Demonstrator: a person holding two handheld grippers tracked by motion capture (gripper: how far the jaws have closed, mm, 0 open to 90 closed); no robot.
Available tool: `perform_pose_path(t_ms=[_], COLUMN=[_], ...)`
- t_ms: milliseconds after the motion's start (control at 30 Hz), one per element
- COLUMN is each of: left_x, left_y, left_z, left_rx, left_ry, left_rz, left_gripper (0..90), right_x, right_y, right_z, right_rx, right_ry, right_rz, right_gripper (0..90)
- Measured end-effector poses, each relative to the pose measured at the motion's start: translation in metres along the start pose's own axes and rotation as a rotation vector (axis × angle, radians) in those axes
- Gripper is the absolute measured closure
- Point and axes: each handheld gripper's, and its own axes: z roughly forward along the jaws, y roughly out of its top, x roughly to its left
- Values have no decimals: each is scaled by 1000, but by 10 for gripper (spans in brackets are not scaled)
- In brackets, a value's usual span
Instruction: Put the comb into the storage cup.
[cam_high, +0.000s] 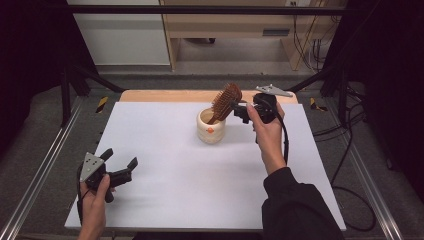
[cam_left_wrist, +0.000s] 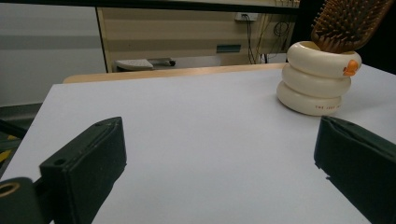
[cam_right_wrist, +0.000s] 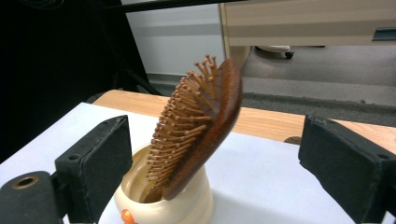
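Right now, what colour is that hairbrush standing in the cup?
The hairbrush is reddish-brown wood with lighter wooden bristles; the right gripper view shows it best.

Brown wooden paddle hairbrush (cam_right_wrist: 205, 126) with glossy polished back and matt wooden pins, cream ribbed holder (cam_left_wrist: 317, 77) of smooth, glazed-looking ceramic or plastic, matt white table sheet (cam_high: 165, 150), pale wooden table edge (cam_high: 165, 95), matt black rubbery jaw pads
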Motion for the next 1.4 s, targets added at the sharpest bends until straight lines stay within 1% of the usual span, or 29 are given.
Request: perform_pose_path(t_ms=[200, 367, 500, 600, 867, 1000, 1067, 1200, 1267, 1333, 1400], left_x=[0, 0, 0, -1, -1, 0, 0, -1, -1, -1, 0], left_y=[0, 0, 0, 0, 0, 0, 0, 0, 0, 0, 0], left_z=[0, 0, 0, 0, 0, 0, 0, 0, 0, 0, 0], left_rx=[0, 0, 1, 1, 1, 1, 1, 1, 1, 1, 2], left_ry=[-1, 0, -1, -1, -2, 0, 0, 0, 0, 1, 1], left_rz=[1, 0, 2, 2, 2, 3, 2, 3, 4, 3, 3], left_gripper=[25, 25, 25, 25, 25, 25, 25, 25, 25, 25, 25], right_x=[-6, -9, -11, -12, -15, -14, -14, -15, -16, -17, -19], right_y=[-1, 0, 0, -1, -2, -3, -3, -4, -4, -5, -5], right_z=[-3, -6, -9, -10, -13, -15, -16, -19, -20, -22, -25], right_rx=[-2, -11, -18, -21, -20, -21, -27, -66, -76, -81, -97], right_ry=[-11, -6, 2, -12, -27, -75, -89, -134, -142, -143, -146], right_rz=[6, 0, 3, -6, -13, -34, -46, -77, -85, -83, -83], right_gripper=[115, 108, 84, 70, 62, 62, 62, 55, 56, 52, 52])
